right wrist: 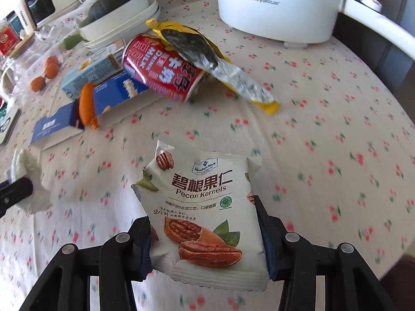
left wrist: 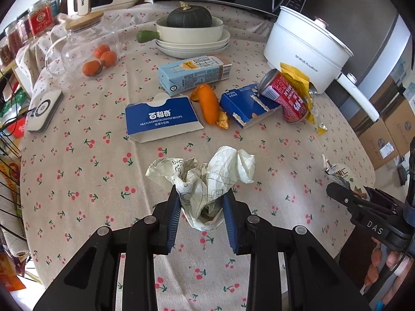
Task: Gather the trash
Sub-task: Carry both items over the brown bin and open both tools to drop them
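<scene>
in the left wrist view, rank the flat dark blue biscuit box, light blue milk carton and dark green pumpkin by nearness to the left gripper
From the left gripper:
1. Flat dark blue biscuit box, just ahead, slightly left.
2. Light blue milk carton, mid-table.
3. Dark green pumpkin, in the cream bowl at the back.

Matt woven cloth with a small cherry print over the bench [left wrist: 85,186]. Thin crumpled paper [left wrist: 207,181], dull and creased, between ribbed blue pads on matt black plastic fingers [left wrist: 172,207] of the left hand-held gripper [left wrist: 202,213]. Glossy printed plastic film on the pecan kernel packet [right wrist: 207,220]. Shiny printed metal on the red can [right wrist: 163,70]; silvery foil lining inside the torn yellow wrapper [right wrist: 233,77]. Matt cardboard on the flattened blue box [left wrist: 160,119]. Clear smooth glass jar [left wrist: 85,49] under a pale wooden lid [left wrist: 83,20]. Smooth glossy white plastic on the electric pot [left wrist: 306,51]. Rough, dull orange peel [left wrist: 208,103].
</scene>
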### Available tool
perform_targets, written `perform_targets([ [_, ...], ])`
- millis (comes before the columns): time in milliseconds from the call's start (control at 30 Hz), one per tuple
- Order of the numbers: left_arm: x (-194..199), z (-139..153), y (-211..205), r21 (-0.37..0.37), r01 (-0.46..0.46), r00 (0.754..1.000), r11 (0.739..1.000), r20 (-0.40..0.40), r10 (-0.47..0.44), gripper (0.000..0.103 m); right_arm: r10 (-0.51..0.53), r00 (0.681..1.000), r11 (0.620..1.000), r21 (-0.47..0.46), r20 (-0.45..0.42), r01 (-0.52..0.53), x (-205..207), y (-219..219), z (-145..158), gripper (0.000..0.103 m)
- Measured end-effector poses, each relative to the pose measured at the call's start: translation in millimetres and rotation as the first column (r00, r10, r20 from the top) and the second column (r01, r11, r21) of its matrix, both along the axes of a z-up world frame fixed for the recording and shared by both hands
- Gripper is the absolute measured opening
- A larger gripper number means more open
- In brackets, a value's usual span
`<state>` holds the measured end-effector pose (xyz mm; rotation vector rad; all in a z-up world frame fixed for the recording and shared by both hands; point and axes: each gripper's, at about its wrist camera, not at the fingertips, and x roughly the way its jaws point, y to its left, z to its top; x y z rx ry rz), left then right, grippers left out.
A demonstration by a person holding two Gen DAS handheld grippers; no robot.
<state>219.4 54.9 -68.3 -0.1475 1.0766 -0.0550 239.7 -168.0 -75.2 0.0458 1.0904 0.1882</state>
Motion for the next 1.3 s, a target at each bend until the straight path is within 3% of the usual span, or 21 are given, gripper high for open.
perform_targets([
  [333,-40.1,3.5,-9.0,-0.053,0.093,0.995,0.994,-0.037,-0.095,0.033,-0.019,1.0,0.998,0.06,-0.017,0.02,-73.8,-44.1,22.7,0.055],
  [500,-53.2,9.9,-23.5,-0.037,0.149,0.988,0.988,-0.023,-0.15,0.033,-0.026,1.0,1.0,-0.005,0.003,0.026,-100.4,-67.7,29.2,0.055],
  [767,-66.9,23.1,-67.1,-0.055,0.235,0.972,0.971,0.007,-0.234,0.033,-0.068,0.998,0.997,-0.036,-0.003,0.068,-133.6,-106.1,30.8,0.055],
  [1000,-81.1,31.8,-128.6,-0.026,0.349,0.936,0.937,0.042,-0.348,0.033,-0.135,0.991,0.99,-0.05,0.005,0.135,-164.0,-147.3,34.6,0.055],
  [1300,-110.7,23.9,-217.9,-0.02,0.505,0.862,0.863,0.052,-0.504,0.033,-0.241,0.97,0.969,-0.048,0.021,0.241,-203.3,-209.4,36.7,0.055],
])
